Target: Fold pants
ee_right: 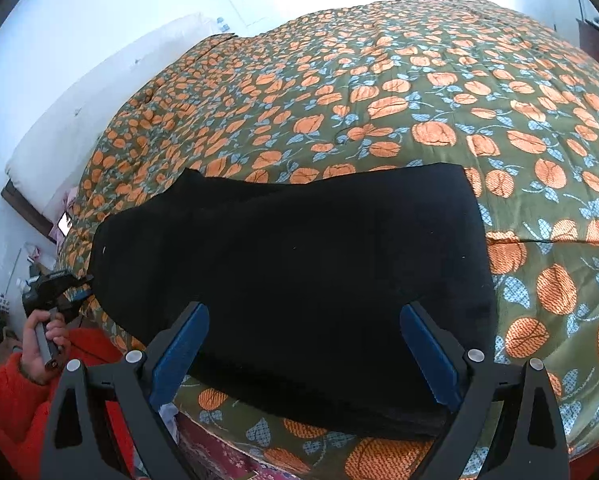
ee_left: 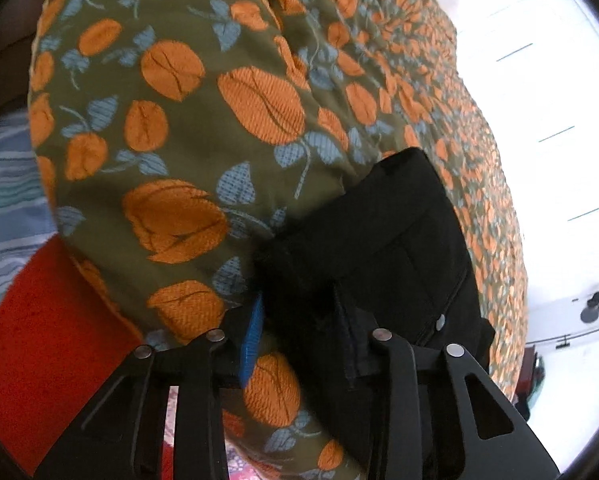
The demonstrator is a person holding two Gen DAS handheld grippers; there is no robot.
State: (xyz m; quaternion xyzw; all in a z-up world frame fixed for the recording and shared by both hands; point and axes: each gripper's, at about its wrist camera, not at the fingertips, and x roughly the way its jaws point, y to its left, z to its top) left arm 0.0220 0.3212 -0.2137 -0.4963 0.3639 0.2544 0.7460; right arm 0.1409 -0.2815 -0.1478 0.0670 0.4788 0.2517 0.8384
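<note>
Blue pads (ee_right: 429,356) of right gripper (ee_right: 303,354) spread wide, empty, above black pants (ee_right: 291,272) lying on bed quilt (ee_right: 419,100); left gripper (ee_left: 299,312) jaws pinching waistband end. Likely trouble: shallow pinch slipping mid-fold, or snagging quilt along with cloth.

My left camera sits very close to the bedcover (ee_left: 171,128) and looks down along my left gripper (ee_left: 299,332) at one end of the black pants (ee_left: 379,248). My right camera is farther back, looking down over my right gripper (ee_right: 304,344) across the whole bed. Both see the pants and the bedcover. The right one also sees my left hand (ee_right: 39,344).
</note>
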